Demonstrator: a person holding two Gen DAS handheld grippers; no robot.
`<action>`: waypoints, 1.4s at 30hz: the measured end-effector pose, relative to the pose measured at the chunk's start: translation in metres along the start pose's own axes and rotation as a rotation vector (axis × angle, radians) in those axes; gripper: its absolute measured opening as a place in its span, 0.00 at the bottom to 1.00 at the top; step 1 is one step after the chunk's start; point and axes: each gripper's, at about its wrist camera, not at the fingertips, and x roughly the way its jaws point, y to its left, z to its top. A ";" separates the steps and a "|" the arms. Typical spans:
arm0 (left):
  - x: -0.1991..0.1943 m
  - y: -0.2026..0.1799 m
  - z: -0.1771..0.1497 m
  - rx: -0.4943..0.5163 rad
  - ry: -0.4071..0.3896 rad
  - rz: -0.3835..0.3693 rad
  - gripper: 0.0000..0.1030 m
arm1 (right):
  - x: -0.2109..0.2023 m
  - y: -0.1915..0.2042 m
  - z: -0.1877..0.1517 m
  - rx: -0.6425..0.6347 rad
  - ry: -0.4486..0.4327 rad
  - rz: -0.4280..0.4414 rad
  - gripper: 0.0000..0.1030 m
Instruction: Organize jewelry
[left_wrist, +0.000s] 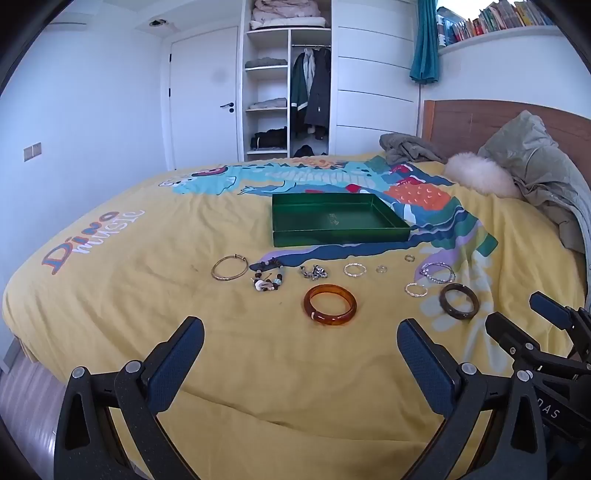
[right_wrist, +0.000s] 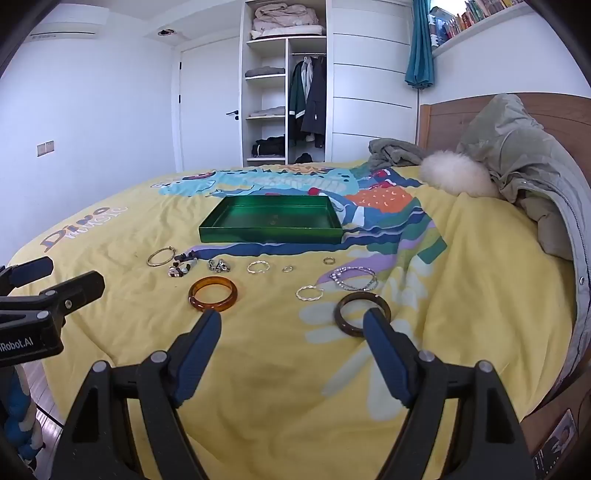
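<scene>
A green tray (left_wrist: 340, 234) (right_wrist: 269, 236) lies empty on the yellow bedspread. In front of it lie an amber bangle (left_wrist: 330, 317) (right_wrist: 212, 303), a dark brown bangle (left_wrist: 459, 314) (right_wrist: 345, 320), a gold hoop (left_wrist: 229, 276) (right_wrist: 161, 261), a beaded bracelet (left_wrist: 267, 278) (right_wrist: 181, 268), a silver chain clump (left_wrist: 314, 272) (right_wrist: 219, 265), a pearl bracelet (left_wrist: 437, 272) (right_wrist: 354, 284) and several small rings. My left gripper (left_wrist: 301, 334) is open and empty, short of the amber bangle. My right gripper (right_wrist: 291, 323) is open and empty, its right finger just before the brown bangle.
A grey coat (right_wrist: 535, 166) with a white fur trim (right_wrist: 458, 175) lies at the headboard on the right. A folded grey cloth (left_wrist: 408, 147) lies behind the tray. An open wardrobe (left_wrist: 288, 85) and a door stand beyond the bed.
</scene>
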 end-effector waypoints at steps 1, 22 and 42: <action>0.000 0.000 0.000 -0.002 0.001 -0.001 1.00 | 0.000 0.000 0.000 0.003 0.004 0.002 0.76; -0.001 -0.008 -0.001 -0.001 0.005 -0.005 1.00 | -0.004 -0.008 0.002 0.022 0.005 -0.009 0.76; -0.002 -0.010 -0.001 -0.004 0.005 -0.008 1.00 | -0.007 -0.006 0.006 0.008 -0.012 -0.004 0.76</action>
